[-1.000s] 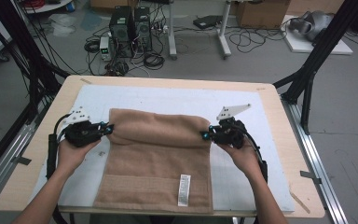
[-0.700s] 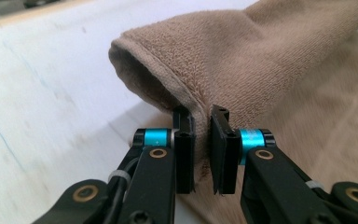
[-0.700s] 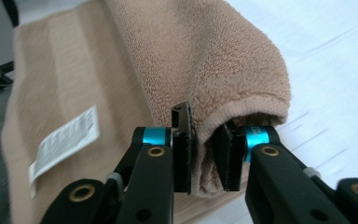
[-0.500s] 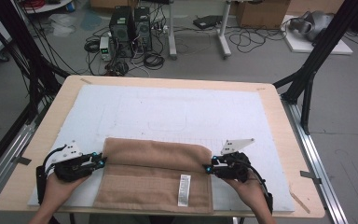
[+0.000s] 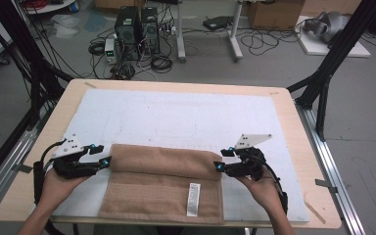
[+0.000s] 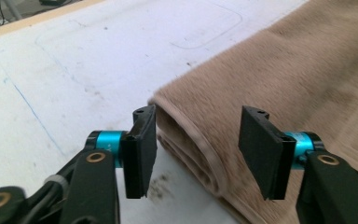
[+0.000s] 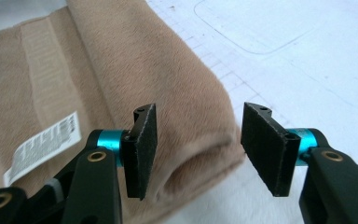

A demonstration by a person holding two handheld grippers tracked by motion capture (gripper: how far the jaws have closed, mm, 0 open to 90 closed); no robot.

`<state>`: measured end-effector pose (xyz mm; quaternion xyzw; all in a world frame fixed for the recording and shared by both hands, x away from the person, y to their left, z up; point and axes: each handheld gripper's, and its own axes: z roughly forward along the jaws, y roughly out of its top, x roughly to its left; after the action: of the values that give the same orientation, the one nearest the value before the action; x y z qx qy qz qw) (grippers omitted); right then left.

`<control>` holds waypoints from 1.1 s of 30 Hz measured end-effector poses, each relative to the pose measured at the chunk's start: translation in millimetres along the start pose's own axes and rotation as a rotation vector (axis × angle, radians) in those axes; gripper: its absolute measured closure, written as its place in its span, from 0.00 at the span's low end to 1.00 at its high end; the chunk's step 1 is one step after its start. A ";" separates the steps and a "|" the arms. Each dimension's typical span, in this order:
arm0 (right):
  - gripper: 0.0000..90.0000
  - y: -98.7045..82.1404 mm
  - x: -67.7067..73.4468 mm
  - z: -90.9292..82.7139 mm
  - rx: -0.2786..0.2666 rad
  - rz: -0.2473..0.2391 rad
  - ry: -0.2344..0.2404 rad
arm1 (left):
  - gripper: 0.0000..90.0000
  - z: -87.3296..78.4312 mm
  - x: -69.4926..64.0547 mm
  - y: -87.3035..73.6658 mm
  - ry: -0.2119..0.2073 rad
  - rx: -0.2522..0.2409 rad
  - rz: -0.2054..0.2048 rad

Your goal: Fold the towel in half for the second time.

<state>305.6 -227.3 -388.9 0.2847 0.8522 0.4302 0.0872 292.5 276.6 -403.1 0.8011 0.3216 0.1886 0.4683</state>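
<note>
Jaws of left gripper (image 5: 106, 161) and right gripper (image 5: 217, 167) just parted, unclamped beside folded towel (image 5: 164, 183), near hem cut off.

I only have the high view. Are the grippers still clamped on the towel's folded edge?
Observer: No. The left gripper has just been opening; its pads stand apart, the towel corner between them, unpressed.
Operator: Right side?
Observer: Same. The right gripper has just been opening too, jaws either side of the fold's open end.
Operator: How many layers at the left corner?
Observer: Several stacked layers with a hemmed edge, in the left gripper view.
Operator: Label?
Observer: The white label lies flat on the lower panel.
</note>
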 end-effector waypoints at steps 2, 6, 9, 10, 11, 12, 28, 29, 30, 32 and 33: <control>0.47 2.8 -3.6 6.5 0.002 0.011 0.016 | 0.47 4.3 2.3 2.9 0.000 0.002 0.003; 0.46 8.8 -8.1 22.2 0.031 0.011 0.038 | 0.41 18.0 12.1 5.8 0.005 0.028 -0.014; 0.48 10.1 -10.7 31.5 0.051 0.012 0.053 | 0.41 28.3 18.5 2.9 -0.013 0.072 -0.046; 0.53 9.9 -10.9 34.1 0.064 0.019 0.063 | 0.43 31.6 20.6 1.8 -0.032 0.091 -0.059; 0.56 9.5 -11.4 36.8 0.072 0.020 0.073 | 0.47 34.7 21.7 0.6 -0.061 0.099 -0.074; 0.60 9.0 -11.2 38.6 0.078 0.019 0.078 | 0.54 37.0 22.4 -0.6 -0.093 0.111 -0.077; 0.87 15.9 26.8 -4.2 0.010 -0.097 0.161 | 0.96 -30.3 -15.3 -2.8 -0.156 -0.070 0.004; 0.85 13.9 33.3 -10.0 -0.003 -0.113 0.165 | 0.93 -38.4 -21.5 -5.8 -0.157 -0.081 0.014; 0.82 11.0 40.8 -16.0 -0.014 -0.119 0.178 | 0.85 -45.8 -26.8 -8.7 -0.149 -0.087 0.017; 0.76 5.1 52.4 -25.5 -0.025 -0.143 0.181 | 0.71 -58.0 -33.8 -14.0 -0.149 -0.086 0.022; 0.75 2.2 55.8 -29.1 -0.030 -0.149 0.183 | 0.70 -62.6 -36.5 -16.1 -0.152 -0.089 0.023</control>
<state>249.1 -214.9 -363.9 0.1786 0.8688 0.4596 0.0450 223.0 296.5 -386.5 0.7950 0.2670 0.1471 0.5244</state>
